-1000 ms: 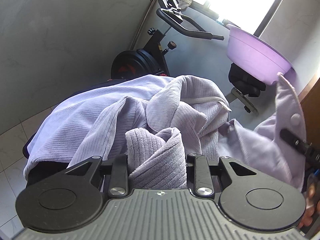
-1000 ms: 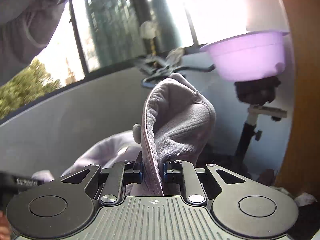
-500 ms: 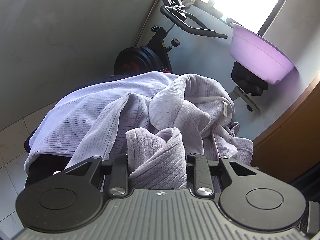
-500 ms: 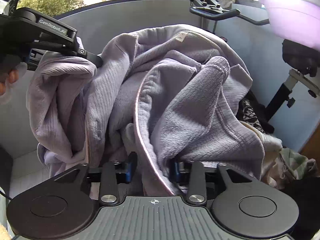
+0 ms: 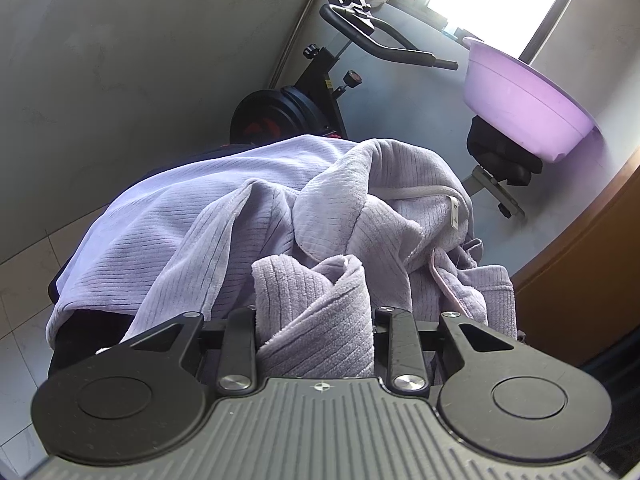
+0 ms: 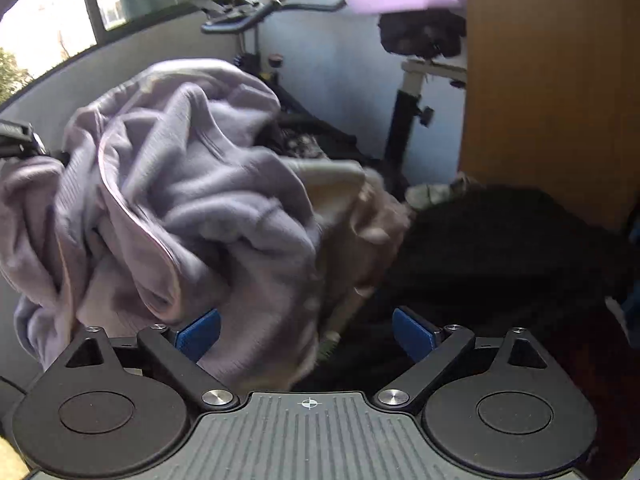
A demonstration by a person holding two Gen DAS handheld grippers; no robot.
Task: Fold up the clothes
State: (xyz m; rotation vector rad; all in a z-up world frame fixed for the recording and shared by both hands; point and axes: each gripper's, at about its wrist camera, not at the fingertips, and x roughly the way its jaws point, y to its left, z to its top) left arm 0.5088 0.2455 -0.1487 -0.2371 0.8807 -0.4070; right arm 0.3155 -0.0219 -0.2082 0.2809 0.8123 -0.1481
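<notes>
Lilac ribbed garment [image 5: 192,220], purple basin [image 5: 524,108], blue claw pads [image 6: 200,334].

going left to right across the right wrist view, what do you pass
lilac garment → cream cloth → exercise bike seat post → wooden panel

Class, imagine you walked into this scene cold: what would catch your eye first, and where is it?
First, the crumpled lilac fleece garment heaped mid-frame, a bunched fold clamped in the left gripper. Next, the lilac plastic basin perched on the seat of the black exercise bike behind it, near the bright window. In the right wrist view, the right gripper has its jaws opening, with the garment draped against the left blue pad only.
</notes>
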